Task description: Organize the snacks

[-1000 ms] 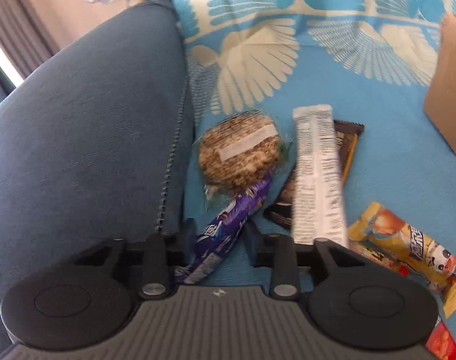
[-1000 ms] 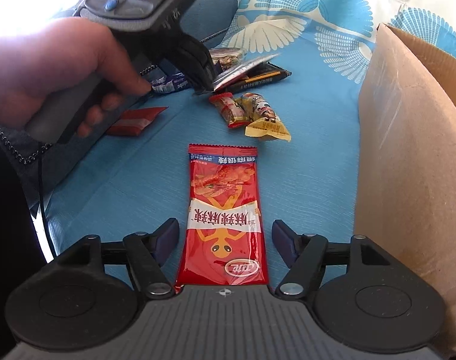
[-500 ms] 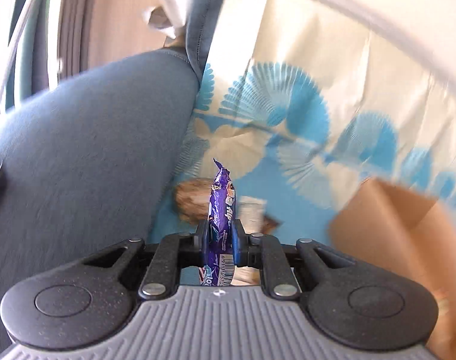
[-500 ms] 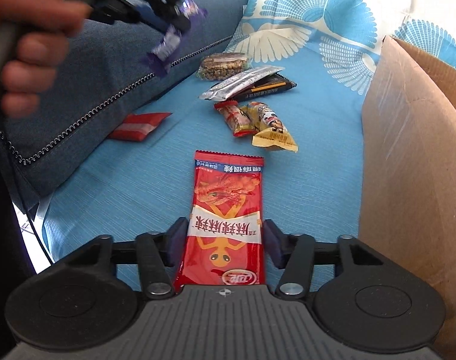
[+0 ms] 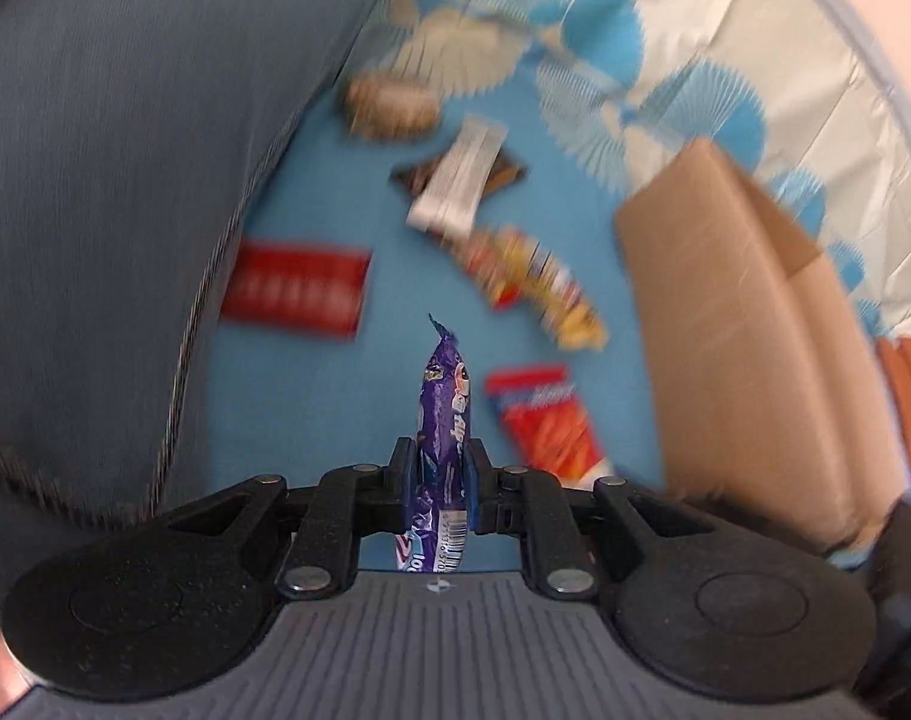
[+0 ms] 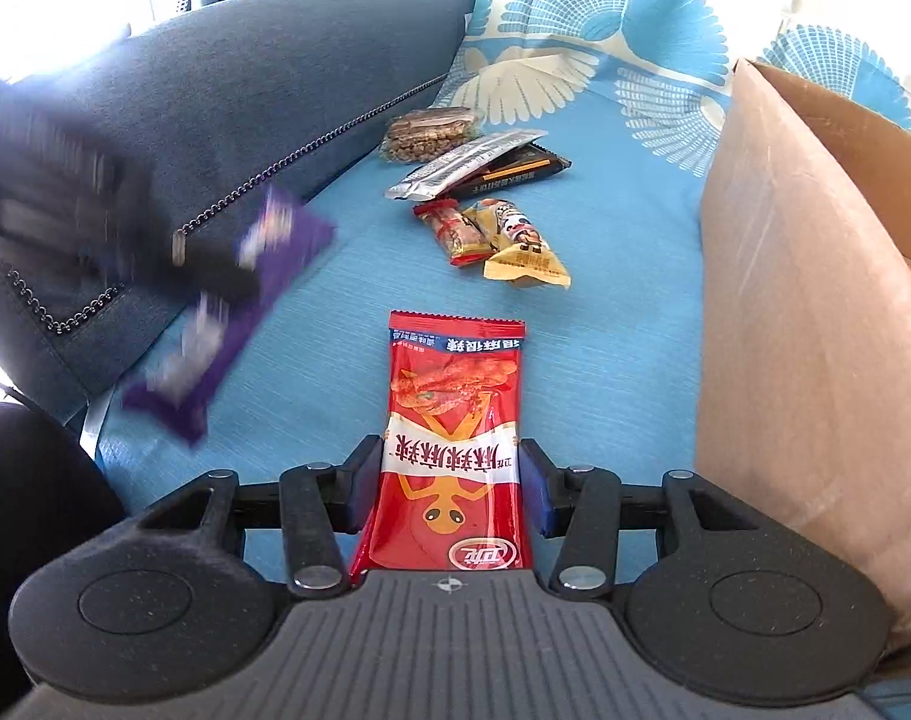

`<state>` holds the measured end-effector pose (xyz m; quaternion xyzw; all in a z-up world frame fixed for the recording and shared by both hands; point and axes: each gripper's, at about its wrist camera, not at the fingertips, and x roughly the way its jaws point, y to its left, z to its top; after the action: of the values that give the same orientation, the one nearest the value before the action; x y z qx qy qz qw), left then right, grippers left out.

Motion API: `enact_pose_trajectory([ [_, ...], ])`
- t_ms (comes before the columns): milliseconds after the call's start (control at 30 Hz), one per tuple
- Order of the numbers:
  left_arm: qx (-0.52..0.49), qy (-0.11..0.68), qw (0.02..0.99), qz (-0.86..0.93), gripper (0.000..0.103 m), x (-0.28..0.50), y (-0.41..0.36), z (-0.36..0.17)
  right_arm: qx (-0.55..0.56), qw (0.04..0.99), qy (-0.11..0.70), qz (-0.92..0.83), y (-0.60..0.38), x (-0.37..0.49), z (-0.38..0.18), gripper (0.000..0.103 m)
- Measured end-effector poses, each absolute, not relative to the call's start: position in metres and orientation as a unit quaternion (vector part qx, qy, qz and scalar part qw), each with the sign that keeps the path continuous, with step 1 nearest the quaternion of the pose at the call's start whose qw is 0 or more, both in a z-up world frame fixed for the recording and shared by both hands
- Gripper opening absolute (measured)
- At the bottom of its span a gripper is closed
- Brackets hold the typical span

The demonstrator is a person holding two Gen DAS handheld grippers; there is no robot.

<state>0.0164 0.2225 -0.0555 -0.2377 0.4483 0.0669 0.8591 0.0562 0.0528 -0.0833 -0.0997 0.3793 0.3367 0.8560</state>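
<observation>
- Purple wrapper (image 5: 442,420) stood clamped in the left gripper (image 5: 437,474), jaws narrow, held tilted down above the blue sheet (image 5: 311,396).
- Its long axis ran straight ahead, crimped tip foremost.
- Right gripper (image 6: 449,489) angled down; its half-closed jaws pressed the red packet (image 6: 452,420) lying lengthwise beside the cardboard box (image 6: 785,300).

Black fingers (image 6: 359,489) with blue pads

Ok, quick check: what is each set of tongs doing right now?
Left tongs: shut on the purple snack bar, held off the sofa.
Right tongs: closed on the red snack packet, which lies on the blue cover.
</observation>
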Motion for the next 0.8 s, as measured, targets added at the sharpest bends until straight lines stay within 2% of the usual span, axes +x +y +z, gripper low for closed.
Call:
enact_pose_trajectory([
  [167, -0.267, 0.444, 0.85, 0.096, 0.02, 0.011, 0.234, -0.065, -0.093, 0.857, 0.378, 0.338, 0.051, 0.055, -0.082, 0.053],
  [233, -0.273, 0.441, 0.849, 0.101, 0.031, 0.011, 0.236, -0.064, -0.091, 0.858, 0.377, 0.338, 0.05, 0.055, -0.081, 0.053],
  [433, -0.233, 0.425, 0.868, 0.105, 0.045, 0.011, 0.223, -0.053, -0.085, 0.858, 0.373, 0.343, 0.047, 0.053, -0.079, 0.058],
  [633, -0.139, 0.441, 0.882, 0.089, 0.046, 0.021, 0.193, -0.052, -0.088, 0.858, 0.371, 0.343, 0.048, 0.052, -0.08, 0.064],
  [800, -0.108, 0.454, 0.881, 0.08, 0.046, 0.028, 0.181, -0.057, -0.093, 0.859, 0.371, 0.34, 0.049, 0.052, -0.081, 0.068],
])
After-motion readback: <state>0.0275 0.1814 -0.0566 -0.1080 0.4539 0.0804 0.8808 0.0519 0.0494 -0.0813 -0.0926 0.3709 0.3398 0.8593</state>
